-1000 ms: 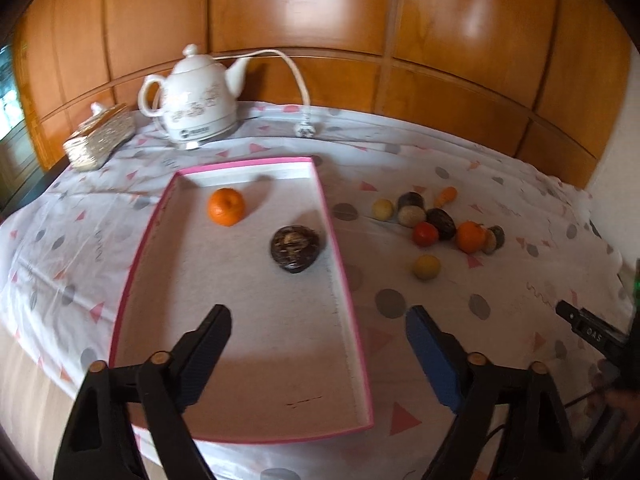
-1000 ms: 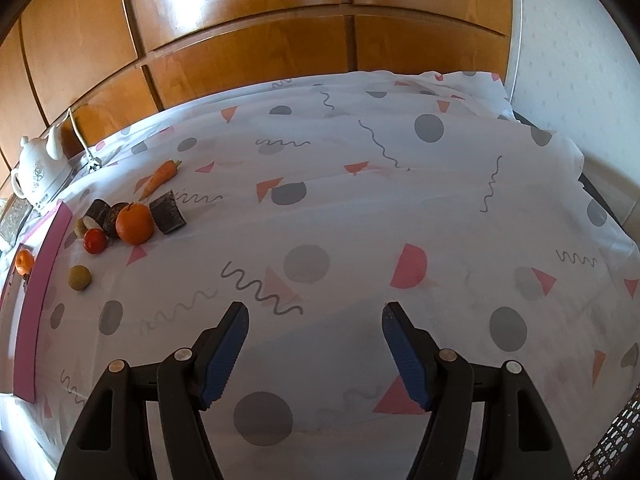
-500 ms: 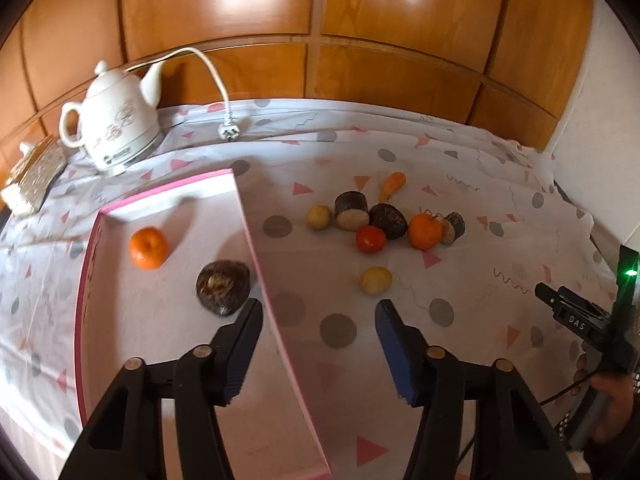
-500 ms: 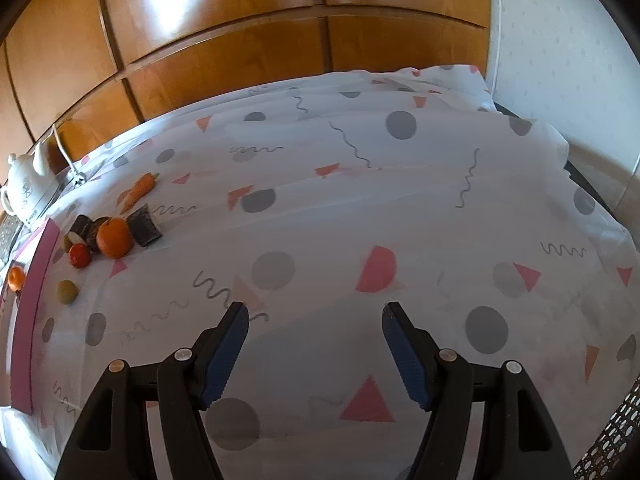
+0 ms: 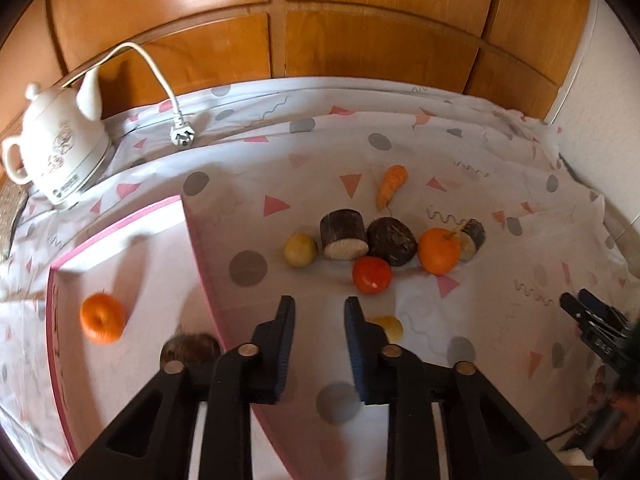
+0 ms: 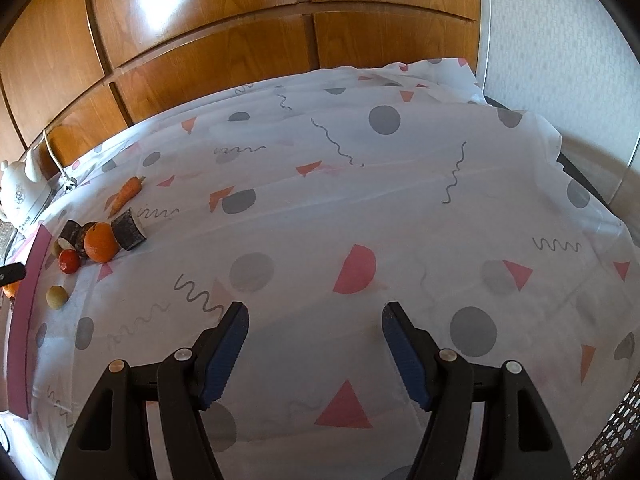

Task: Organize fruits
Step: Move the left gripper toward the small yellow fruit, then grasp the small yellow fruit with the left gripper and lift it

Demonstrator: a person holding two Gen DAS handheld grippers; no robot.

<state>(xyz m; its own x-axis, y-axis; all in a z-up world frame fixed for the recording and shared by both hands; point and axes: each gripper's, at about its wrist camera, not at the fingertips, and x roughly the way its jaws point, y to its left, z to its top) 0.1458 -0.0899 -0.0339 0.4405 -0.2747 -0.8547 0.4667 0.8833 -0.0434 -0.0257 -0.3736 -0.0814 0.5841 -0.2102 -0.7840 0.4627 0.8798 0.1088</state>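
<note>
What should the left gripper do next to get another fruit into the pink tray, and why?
Probably open the left gripper and lower it over the small yellow fruit just past its right finger. Its jaws have just closed with nothing between them, so they cannot take anything yet. That fruit is the nearest one still on the cloth, close to the pink tray, which already holds an orange.

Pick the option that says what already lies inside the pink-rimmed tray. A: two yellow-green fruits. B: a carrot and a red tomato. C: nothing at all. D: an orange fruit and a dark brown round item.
D: in the left wrist view the orange fruit and the dark brown round item both lie within the pink-rimmed tray, while the carrot and the tomato lie outside it on the tablecloth.
</note>
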